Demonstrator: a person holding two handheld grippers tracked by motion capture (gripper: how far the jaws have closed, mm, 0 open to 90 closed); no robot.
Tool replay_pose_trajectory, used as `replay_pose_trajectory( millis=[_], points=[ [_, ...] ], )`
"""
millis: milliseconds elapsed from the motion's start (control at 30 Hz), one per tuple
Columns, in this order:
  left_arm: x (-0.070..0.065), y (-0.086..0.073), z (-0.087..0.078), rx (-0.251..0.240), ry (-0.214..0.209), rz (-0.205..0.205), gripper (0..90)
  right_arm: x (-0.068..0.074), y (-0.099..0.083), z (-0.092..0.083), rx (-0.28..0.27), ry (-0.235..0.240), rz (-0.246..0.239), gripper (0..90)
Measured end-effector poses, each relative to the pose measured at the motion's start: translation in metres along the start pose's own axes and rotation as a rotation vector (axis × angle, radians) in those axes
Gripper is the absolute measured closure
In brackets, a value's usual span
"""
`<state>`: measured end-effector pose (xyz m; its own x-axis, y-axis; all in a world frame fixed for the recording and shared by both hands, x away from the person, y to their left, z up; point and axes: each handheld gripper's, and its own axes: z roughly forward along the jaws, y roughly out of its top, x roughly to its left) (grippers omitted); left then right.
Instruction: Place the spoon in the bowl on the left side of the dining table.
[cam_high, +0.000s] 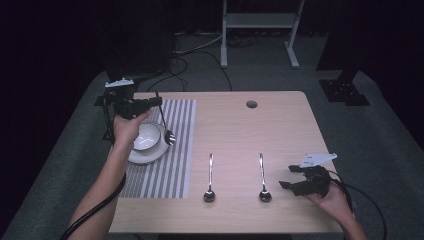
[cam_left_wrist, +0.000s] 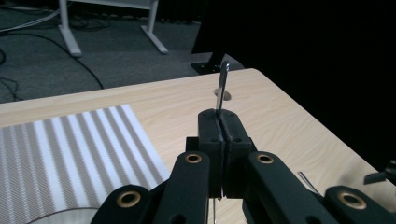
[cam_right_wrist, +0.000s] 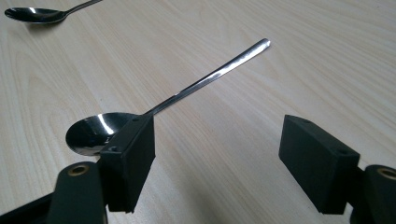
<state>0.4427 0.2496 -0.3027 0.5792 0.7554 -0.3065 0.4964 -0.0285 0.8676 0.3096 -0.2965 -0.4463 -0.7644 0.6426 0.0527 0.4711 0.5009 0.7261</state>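
My left gripper (cam_high: 158, 102) is held above the white bowl (cam_high: 145, 141), shut on the handle of a metal spoon (cam_high: 165, 125) that hangs down, its scoop by the bowl's right rim. In the left gripper view the jaws (cam_left_wrist: 219, 117) are pressed together, with the spoon handle (cam_left_wrist: 222, 84) sticking out past them. Two more spoons (cam_high: 210, 177) (cam_high: 262, 175) lie side by side on the bare wood, scoops towards me. My right gripper (cam_high: 287, 176) rests low, just right of the right-hand spoon, and is open. Its jaws (cam_right_wrist: 219, 142) have nothing between them; that spoon (cam_right_wrist: 187, 88) lies just beyond the left jaw.
A grey-and-white striped placemat (cam_high: 172, 150) lies under the bowl on the table's left part. There is a round cable hole (cam_high: 251, 104) near the table's far edge. Past it stand a metal frame (cam_high: 260, 30) and cables on the floor. The other spoon (cam_right_wrist: 37, 14) shows far left.
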Motion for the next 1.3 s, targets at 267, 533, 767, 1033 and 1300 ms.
replay_pose_trajectory(
  millis=[267, 533, 767, 1033, 1300],
  points=[
    [0.019, -0.002, -0.008, -0.025, 0.053, -0.044, 89.2, -0.001, 0.000, 0.000, -0.002, 0.001, 0.000, 25.8],
    [0.035, -0.005, -0.017, -0.046, 0.106, -0.077, 89.2, -0.001, -0.001, -0.001, -0.003, 0.000, 0.002, 25.8],
    [0.045, -0.008, -0.025, -0.067, 0.137, -0.104, 89.2, -0.001, -0.001, -0.001, -0.004, 0.000, 0.002, 25.8],
    [0.055, -0.012, -0.032, -0.078, 0.174, -0.118, 89.2, -0.001, -0.001, -0.001, -0.005, -0.002, 0.004, 25.8],
    [0.062, -0.017, -0.036, -0.097, 0.206, -0.129, 89.2, -0.001, -0.001, -0.002, -0.006, -0.002, 0.007, 25.9]
  ],
)
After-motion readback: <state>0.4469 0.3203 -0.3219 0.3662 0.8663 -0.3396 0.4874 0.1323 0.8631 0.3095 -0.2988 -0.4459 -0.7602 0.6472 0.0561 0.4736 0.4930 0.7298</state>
